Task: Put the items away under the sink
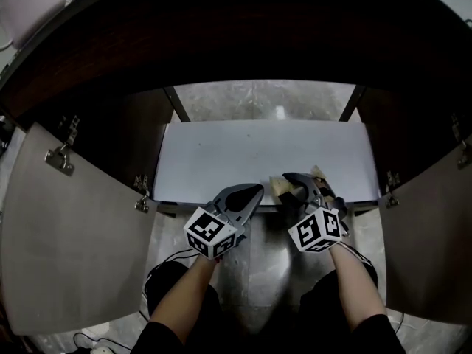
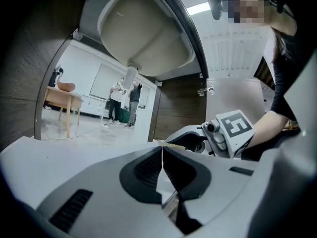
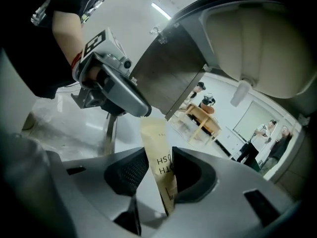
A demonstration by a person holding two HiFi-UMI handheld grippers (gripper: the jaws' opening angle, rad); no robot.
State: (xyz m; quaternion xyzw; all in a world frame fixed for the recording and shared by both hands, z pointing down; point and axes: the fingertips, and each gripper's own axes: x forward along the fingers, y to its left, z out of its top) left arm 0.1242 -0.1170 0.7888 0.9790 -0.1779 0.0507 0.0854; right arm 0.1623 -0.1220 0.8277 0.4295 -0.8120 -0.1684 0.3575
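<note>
Your left gripper [image 2: 162, 148] is closed, pinching the toothbrush packet [image 3: 159, 170] by 1 end. Your right gripper [image 3: 157, 158] stands narrowly apart around it, over the cabinet floor's [image 1: 243, 153] front edge.

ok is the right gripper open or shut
Open: in the right gripper a gap shows beside the packet; the left gripper pinches its top.

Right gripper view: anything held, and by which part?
The tan paper packet stands between the right gripper's jaws, loose, with a gap at one pad. The left gripper, jaws shut, pinches its far end.
</note>
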